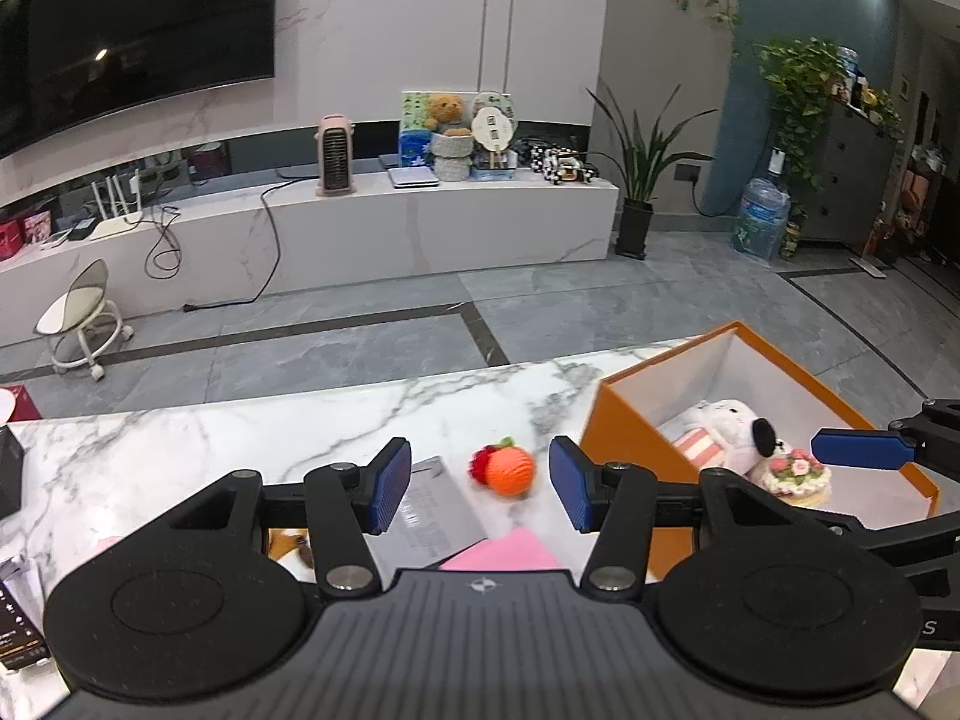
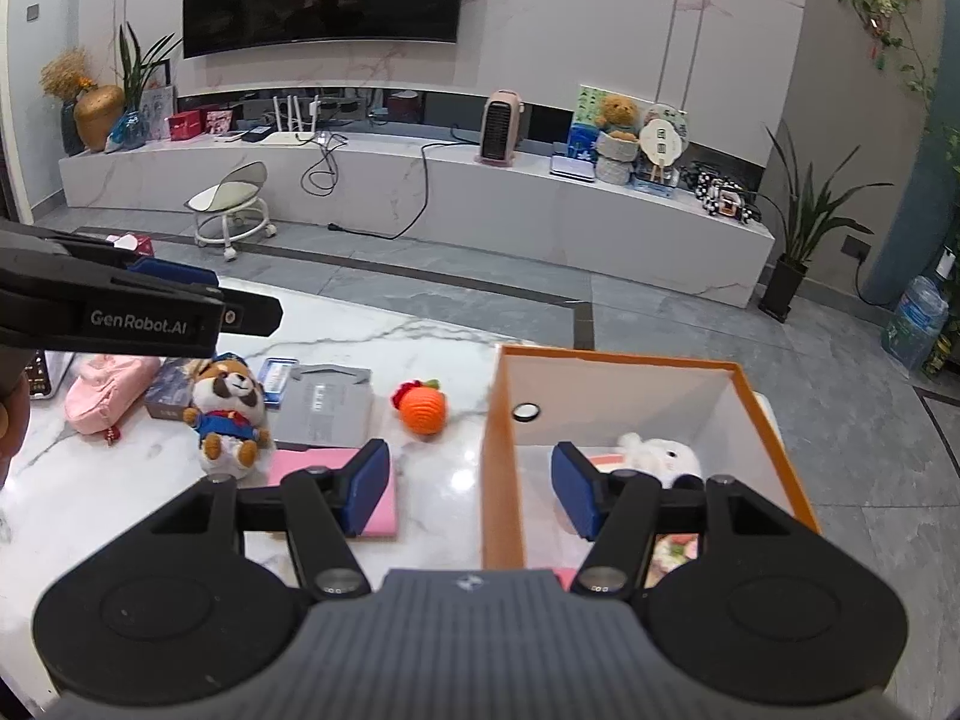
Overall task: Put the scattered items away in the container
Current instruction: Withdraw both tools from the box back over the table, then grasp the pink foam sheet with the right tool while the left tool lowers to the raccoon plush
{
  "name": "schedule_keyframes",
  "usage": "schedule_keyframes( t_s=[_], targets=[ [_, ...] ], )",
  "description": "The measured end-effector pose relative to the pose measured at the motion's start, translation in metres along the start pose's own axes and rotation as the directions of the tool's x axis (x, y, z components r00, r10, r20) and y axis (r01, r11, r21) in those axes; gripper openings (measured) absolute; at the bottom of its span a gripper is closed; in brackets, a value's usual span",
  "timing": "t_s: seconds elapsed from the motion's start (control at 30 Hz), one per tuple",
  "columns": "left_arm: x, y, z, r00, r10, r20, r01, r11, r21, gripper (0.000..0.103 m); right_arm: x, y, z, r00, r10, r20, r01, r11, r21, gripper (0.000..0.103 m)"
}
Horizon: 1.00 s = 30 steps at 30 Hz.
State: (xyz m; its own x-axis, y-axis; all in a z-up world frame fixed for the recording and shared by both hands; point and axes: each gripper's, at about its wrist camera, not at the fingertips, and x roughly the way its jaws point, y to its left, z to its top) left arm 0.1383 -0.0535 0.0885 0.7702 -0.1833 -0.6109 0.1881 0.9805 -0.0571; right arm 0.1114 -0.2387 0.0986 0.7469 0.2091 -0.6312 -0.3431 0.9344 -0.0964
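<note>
We see left hand-held gripper point(image 1: 480, 483) wide open, holding nothing, above surface point(image 1: 240, 438), orange knitted fruit point(image 1: 507, 469) ahead between fingers, untouched. Right hand-held gripper point(image 2: 471, 489) wide open, empty, astride left wall of orange box point(image 2: 501, 456). Box at surface's right edge. Inside box: one white plush point(image 2: 660, 456), one cake toy point(image 1: 795, 474). Left of box: one fruit, one raccoon plush point(image 2: 231, 420), one pink pouch point(image 2: 108, 390), one grey folder point(image 2: 327, 408), one pink pad point(image 2: 312, 462).
</note>
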Motion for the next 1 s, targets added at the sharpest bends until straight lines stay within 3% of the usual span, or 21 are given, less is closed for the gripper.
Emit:
schedule_keyframes(
  t_s=[0.43, 1.0],
  targets=[
    [0.002, 0.054, -0.017, 0.998, 0.050, -0.027, -0.052, 0.997, -0.057, 0.060, 0.031, 0.042, 0.011, 0.998, 0.051, -0.031, -0.052, 0.997, -0.052, 0.063],
    [0.028, 0.104, -0.058, 0.992, 0.073, -0.103, -0.086, 0.988, -0.130, 0.060, 0.087, 0.067, -0.008, 0.989, 0.086, -0.123, -0.095, 0.993, -0.067, 0.064]
  ],
)
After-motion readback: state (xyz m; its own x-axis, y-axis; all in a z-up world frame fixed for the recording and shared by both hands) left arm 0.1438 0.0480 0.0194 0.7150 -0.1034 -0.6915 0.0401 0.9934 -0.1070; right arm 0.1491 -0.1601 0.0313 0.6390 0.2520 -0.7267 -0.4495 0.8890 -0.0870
